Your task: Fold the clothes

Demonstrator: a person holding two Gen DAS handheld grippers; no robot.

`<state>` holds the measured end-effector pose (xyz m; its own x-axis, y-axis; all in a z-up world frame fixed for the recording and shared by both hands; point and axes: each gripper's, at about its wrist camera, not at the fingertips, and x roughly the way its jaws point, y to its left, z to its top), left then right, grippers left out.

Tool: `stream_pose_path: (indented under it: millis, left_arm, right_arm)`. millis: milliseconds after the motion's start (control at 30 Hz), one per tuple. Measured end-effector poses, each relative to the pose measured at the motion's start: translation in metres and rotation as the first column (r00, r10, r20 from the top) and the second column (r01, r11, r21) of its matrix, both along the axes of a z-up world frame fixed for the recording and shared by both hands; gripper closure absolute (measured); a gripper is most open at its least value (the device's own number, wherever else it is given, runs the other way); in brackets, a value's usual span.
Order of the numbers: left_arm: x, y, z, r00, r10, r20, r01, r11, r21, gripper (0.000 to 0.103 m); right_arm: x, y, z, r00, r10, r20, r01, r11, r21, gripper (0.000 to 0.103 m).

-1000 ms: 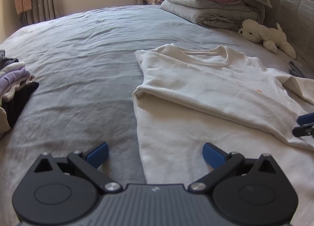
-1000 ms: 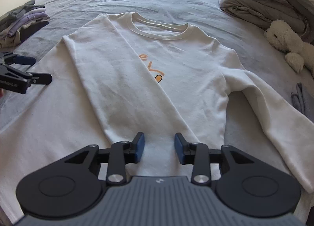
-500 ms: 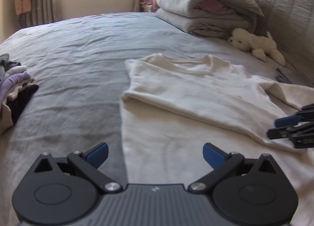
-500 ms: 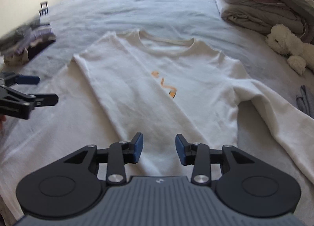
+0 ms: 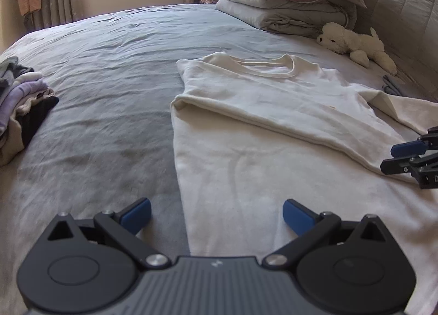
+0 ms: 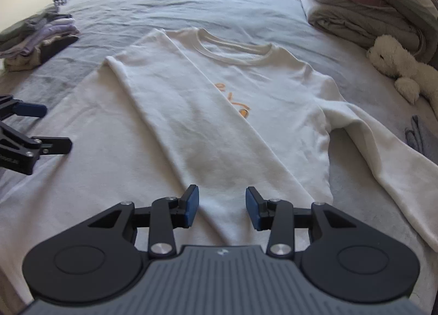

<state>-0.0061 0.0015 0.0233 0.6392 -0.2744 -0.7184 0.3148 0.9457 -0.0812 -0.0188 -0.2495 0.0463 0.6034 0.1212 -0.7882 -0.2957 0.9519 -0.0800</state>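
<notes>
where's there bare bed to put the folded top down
The widest bare sheet lies between the white sweatshirt and the clothes pile, running back to the window. It is crowded around the folded duvet and plush toy.

Left gripper (image 5: 216, 215) tilts downward — jaws spread wide, empty. Right gripper (image 6: 221, 207) tilts downward too — jaws partly apart, gripping nothing.

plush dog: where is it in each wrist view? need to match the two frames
Left wrist: plush dog upper right, just below the folded duvet.
Right wrist: plush dog at the right edge, again below the duvet.
Shared landmark: the white shirt's collar.
</notes>
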Motion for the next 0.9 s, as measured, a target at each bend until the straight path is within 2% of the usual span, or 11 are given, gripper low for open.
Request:
stream_pose_path:
  millis: [133,233,367,467,600,667,800,900]
  left_arm:
    - [-0.012,0.0,0.002,1.0,-0.014,0.004,0.014,1.0,-0.002,0.0]
    - [-0.019,-0.001,-0.004,1.0,-0.02,0.006,0.019,0.999,0.033,0.0]
    - [-0.026,-0.003,-0.007,1.0,-0.011,0.024,0.009,0.998,0.06,0.0]
    - [-0.03,-0.001,-0.003,1.0,0.007,0.008,-0.008,0.999,0.037,0.0]
    - [-0.047,0.001,0.003,1.0,0.011,-0.013,-0.011,1.0,-0.015,0.0]
    - [-0.058,-0.001,-0.001,1.0,0.003,-0.016,-0.003,1.0,0.002,0.0]
    - [-0.079,-0.001,-0.008,1.0,-0.005,0.007,0.005,0.999,0.05,0.0]
    - [-0.087,0.005,-0.007,1.0,0.021,-0.008,-0.02,0.999,0.041,0.0]
  right_arm:
    - [-0.008,0.001,-0.002,1.0,0.014,-0.018,-0.014,1.0,-0.013,0.061]
    - [-0.012,-0.001,-0.01,0.998,0.017,-0.055,-0.019,0.999,-0.039,0.058]
    - [-0.024,-0.008,-0.008,0.998,0.025,-0.057,-0.027,0.999,-0.041,0.057]
    - [-0.038,-0.009,-0.007,0.998,0.04,-0.04,-0.042,0.998,-0.054,0.057]
    - [-0.054,-0.008,-0.003,0.997,0.071,-0.037,-0.072,0.997,-0.011,0.057]
    - [-0.061,-0.004,-0.007,0.994,0.087,-0.06,-0.089,0.996,-0.022,0.057]
    - [-0.079,-0.013,-0.011,0.995,0.057,-0.077,-0.058,0.998,-0.021,0.056]
    - [-0.094,-0.027,-0.012,0.995,0.023,-0.097,-0.023,1.0,-0.003,0.052]
